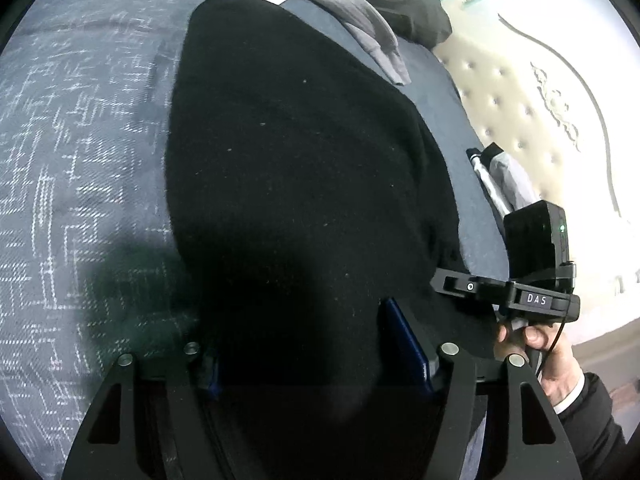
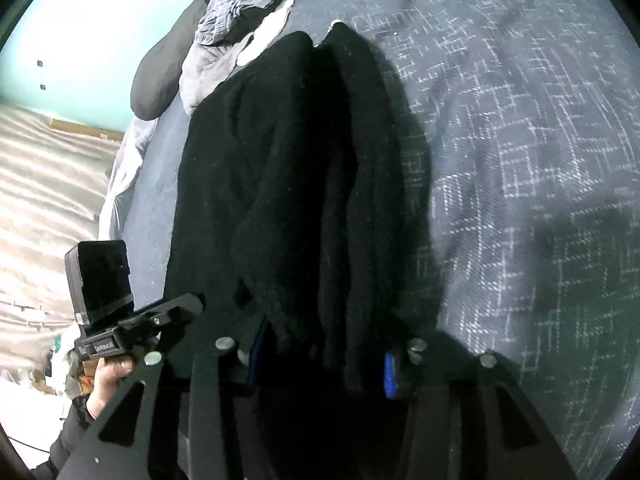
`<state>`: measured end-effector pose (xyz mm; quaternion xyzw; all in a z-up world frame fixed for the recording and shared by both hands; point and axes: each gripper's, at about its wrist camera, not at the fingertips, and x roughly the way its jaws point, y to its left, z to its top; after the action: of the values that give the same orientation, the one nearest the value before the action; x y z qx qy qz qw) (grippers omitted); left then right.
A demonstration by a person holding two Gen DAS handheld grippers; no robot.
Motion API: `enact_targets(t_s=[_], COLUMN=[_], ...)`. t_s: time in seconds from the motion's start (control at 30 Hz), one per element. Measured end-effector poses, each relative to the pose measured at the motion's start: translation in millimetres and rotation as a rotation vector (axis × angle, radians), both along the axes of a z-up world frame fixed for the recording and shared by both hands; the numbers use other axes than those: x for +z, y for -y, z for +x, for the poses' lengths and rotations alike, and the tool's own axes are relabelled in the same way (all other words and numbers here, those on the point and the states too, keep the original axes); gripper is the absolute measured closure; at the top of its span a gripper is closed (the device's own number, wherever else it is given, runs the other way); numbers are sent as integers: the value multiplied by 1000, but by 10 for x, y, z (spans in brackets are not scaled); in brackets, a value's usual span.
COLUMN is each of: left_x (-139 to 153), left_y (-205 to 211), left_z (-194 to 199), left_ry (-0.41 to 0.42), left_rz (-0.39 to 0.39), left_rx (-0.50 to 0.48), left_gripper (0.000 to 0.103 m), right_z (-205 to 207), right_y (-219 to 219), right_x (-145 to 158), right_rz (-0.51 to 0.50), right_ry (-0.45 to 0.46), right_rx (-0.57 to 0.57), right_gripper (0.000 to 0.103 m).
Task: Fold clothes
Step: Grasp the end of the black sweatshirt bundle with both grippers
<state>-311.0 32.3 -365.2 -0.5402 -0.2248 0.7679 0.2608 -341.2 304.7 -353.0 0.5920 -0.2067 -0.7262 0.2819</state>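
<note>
1. The bed (image 1: 80,128) fills most of both views, covered in a blue-grey spread with a pale scratchy pattern; a cream padded headboard (image 1: 520,112) stands beyond one edge.
2. The black garment (image 1: 296,152) lies along the bed, its long axis running straight away from both grippers toward the far pile. In the left view it looks smooth and flat. In the right view it shows long ridges and a raised strip, so part of it seems doubled over lengthwise; how many layers there are cannot be told.
3. A pile of grey clothes (image 2: 236,12) and a dark pillow (image 1: 400,0) lie at the far end, just past the garment's tip.
4. The left gripper (image 1: 304,364) sits at the garment's near end, its blue-padded fingers apart with the dark cloth running between them; whether they pinch it cannot be told.
5. The right gripper (image 2: 320,360) is at the same near end, fingers likewise spread, with bunched cloth between them. A grip cannot be confirmed.
6. Both grippers are about equally near this end, so any fold would likely carry it away from them, along the garment's length.
</note>
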Motion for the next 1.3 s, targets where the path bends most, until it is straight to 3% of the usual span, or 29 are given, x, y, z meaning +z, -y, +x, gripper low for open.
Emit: enact_targets(t_s=[0.27, 0.47, 0.8, 0.93, 1.13, 1.27, 1.3], left_x=[6, 128, 379, 264, 42, -11, -17], left_y=[-24, -65, -203, -208, -171, -163, -164], left_z=[4, 47, 158, 164, 114, 67, 55], left_ry=[-5, -33, -72, -21, 26, 21, 18], left_rz=[2, -20, -27, -7, 24, 45, 47], left_rx=[1, -4, -34, -37, -29, -33, -35], left_gripper=[33, 44, 57, 56, 45, 42, 41], right_z=[69, 173, 248, 239, 285, 178, 163], right_y=[-30, -12, -31, -125, -251, -372, -378], right_x=[64, 217, 668, 646, 423, 215, 173], right_rz=[34, 89, 104, 99, 75, 62, 67], right_ry=[-55, -137, -271, -238, -162, -57, -46], right_rx=[16, 27, 42, 39, 24, -4, -1], right_gripper=[67, 75, 77, 77, 77, 59, 59])
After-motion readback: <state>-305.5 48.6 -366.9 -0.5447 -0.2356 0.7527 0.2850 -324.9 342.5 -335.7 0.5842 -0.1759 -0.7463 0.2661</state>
